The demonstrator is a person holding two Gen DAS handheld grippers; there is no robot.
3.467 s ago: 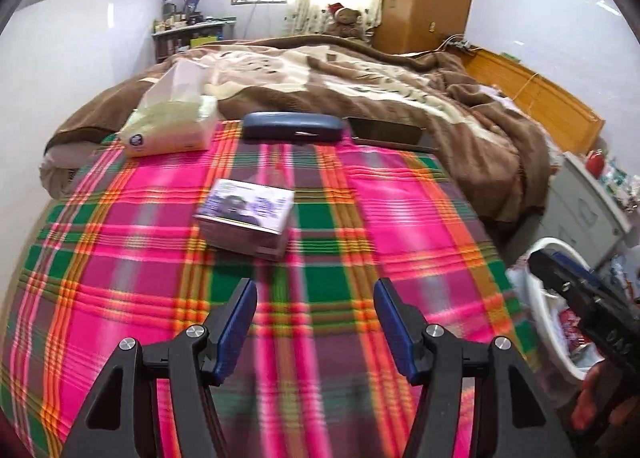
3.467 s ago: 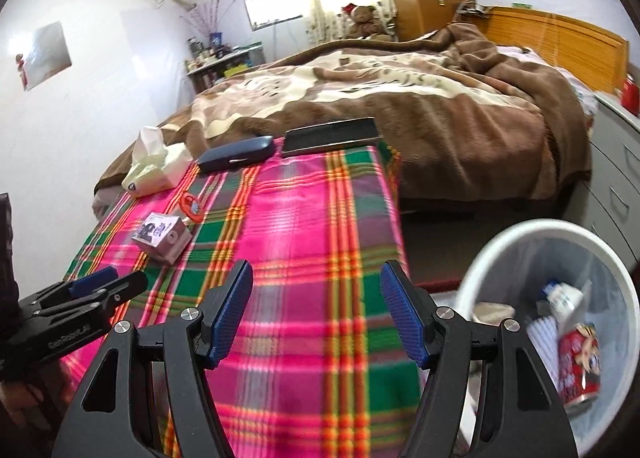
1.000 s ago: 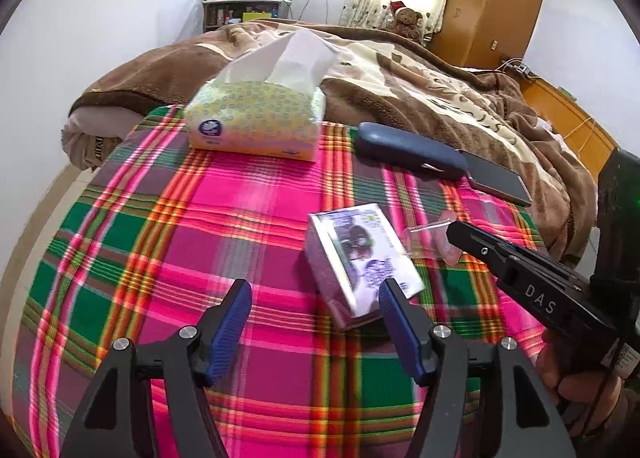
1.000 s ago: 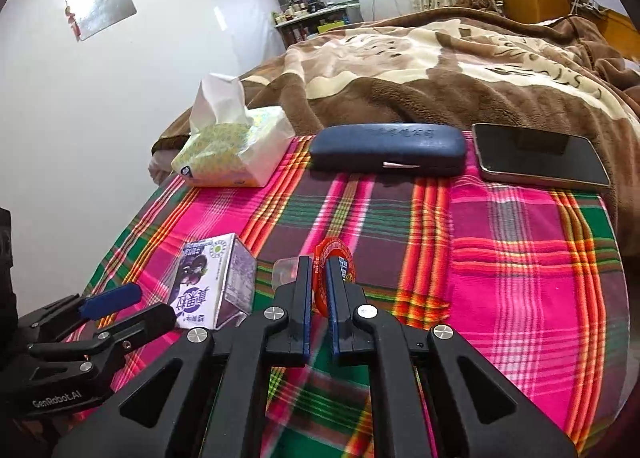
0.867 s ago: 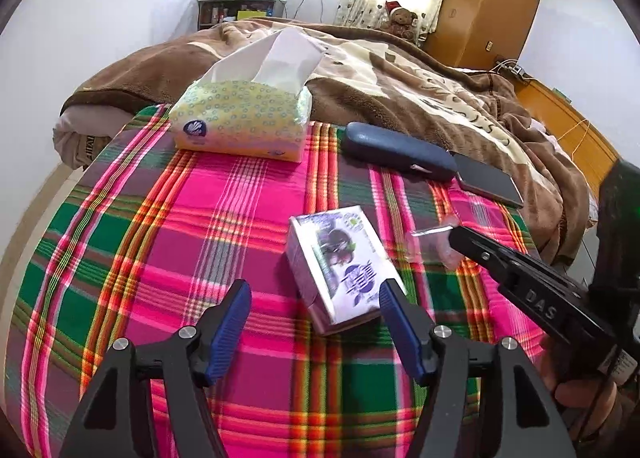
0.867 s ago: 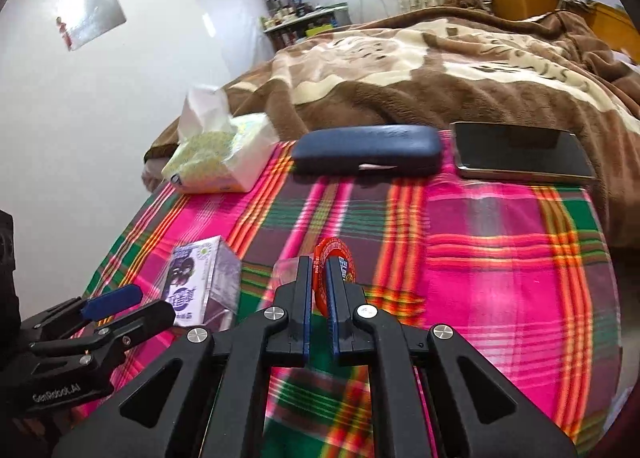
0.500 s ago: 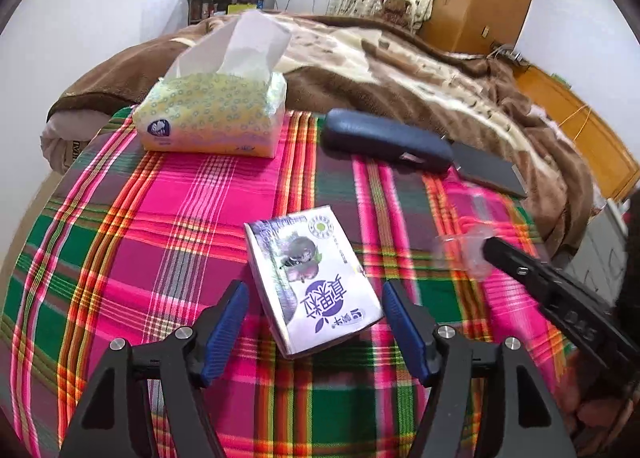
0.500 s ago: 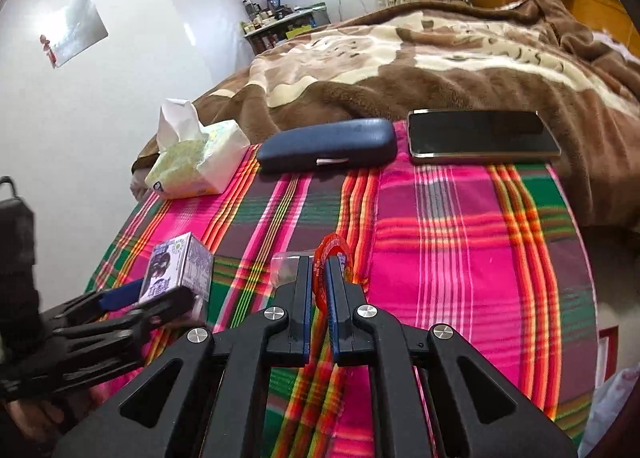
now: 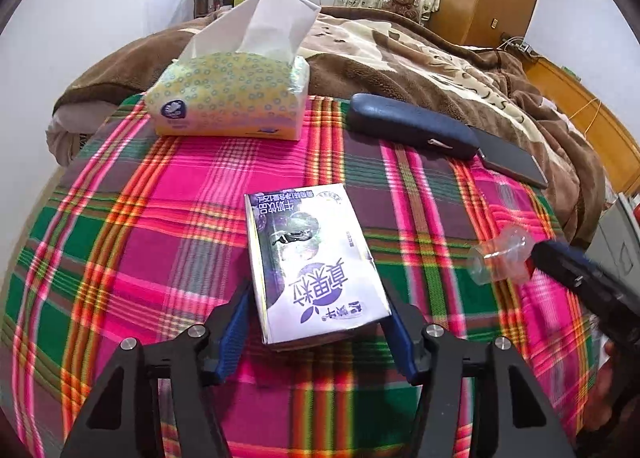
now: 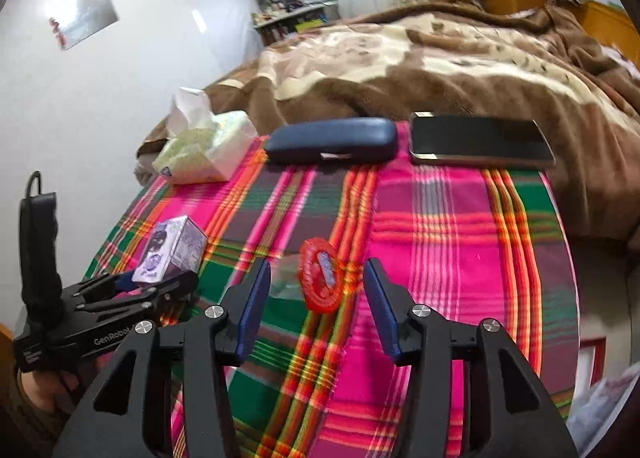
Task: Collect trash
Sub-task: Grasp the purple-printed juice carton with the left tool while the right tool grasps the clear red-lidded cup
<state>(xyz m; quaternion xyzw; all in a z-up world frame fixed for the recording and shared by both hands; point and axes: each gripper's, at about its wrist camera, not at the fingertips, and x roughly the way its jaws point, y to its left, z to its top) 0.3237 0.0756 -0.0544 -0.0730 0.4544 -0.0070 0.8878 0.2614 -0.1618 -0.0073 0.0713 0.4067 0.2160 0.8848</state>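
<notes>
A purple and white milk carton [image 9: 312, 258] lies flat on the plaid cloth [image 9: 160, 218], its near end between the open fingers of my left gripper [image 9: 316, 322]. The carton also shows in the right wrist view [image 10: 172, 248]. My right gripper [image 10: 316, 298] is open, with a clear plastic cup with a red lid [image 10: 320, 276] loose between its fingers. In the left wrist view the cup [image 9: 500, 258] sits at the tip of the right gripper's fingers [image 9: 560, 262].
A tissue pack [image 9: 228, 98], a dark blue glasses case [image 9: 412, 126] and a phone [image 10: 480, 142] lie at the far edge of the cloth. A brown blanket [image 10: 420, 58] covers the bed behind. The cloth's right edge drops off to the floor.
My right gripper has opened and let go of the red-lidded cup. My left gripper has moved forward, so the carton now sits between its fingers.
</notes>
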